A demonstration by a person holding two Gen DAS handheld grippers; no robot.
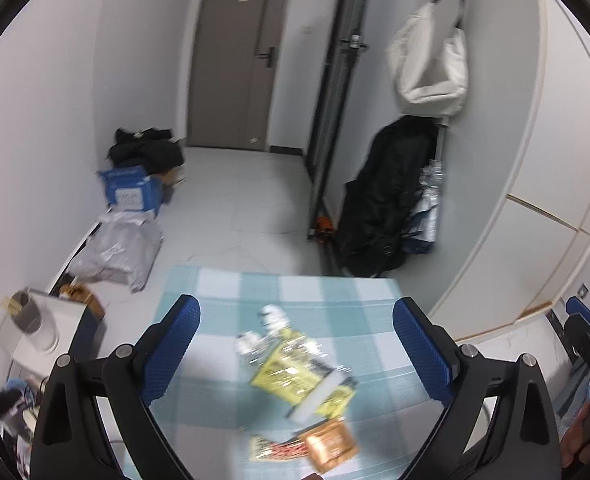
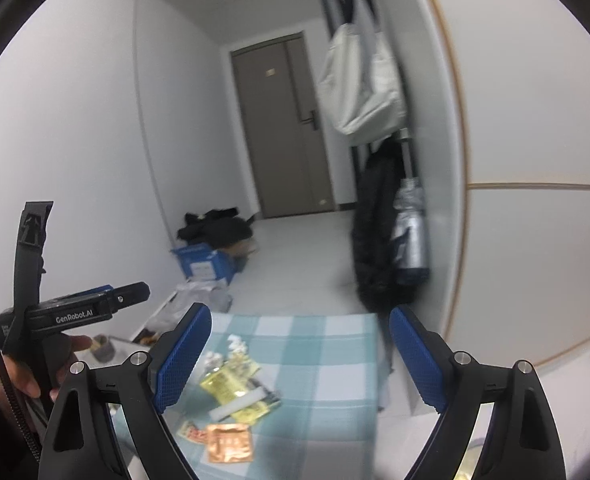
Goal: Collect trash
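Observation:
Trash lies on a table with a teal and white checked cloth [image 1: 223,320]: a yellow wrapper [image 1: 291,372], a crumpled clear plastic piece [image 1: 263,332], a white strip [image 1: 315,398], an orange packet [image 1: 329,444] and a red-and-white wrapper [image 1: 271,450]. My left gripper [image 1: 297,344] is open and empty, held above the pile. My right gripper [image 2: 301,356] is open and empty, above the cloth [image 2: 335,360], to the right of the yellow wrapper [image 2: 231,388] and orange packet [image 2: 229,444]. The left gripper's body [image 2: 75,312] shows at the left of the right wrist view.
A grey door [image 1: 239,56] is at the far end. A blue box [image 1: 129,190] and a grey plastic bag [image 1: 119,248] lie by the left wall. A black coat [image 1: 387,200] and a white bag [image 1: 431,60] hang at the right. A white cabinet [image 1: 535,200] is at the right.

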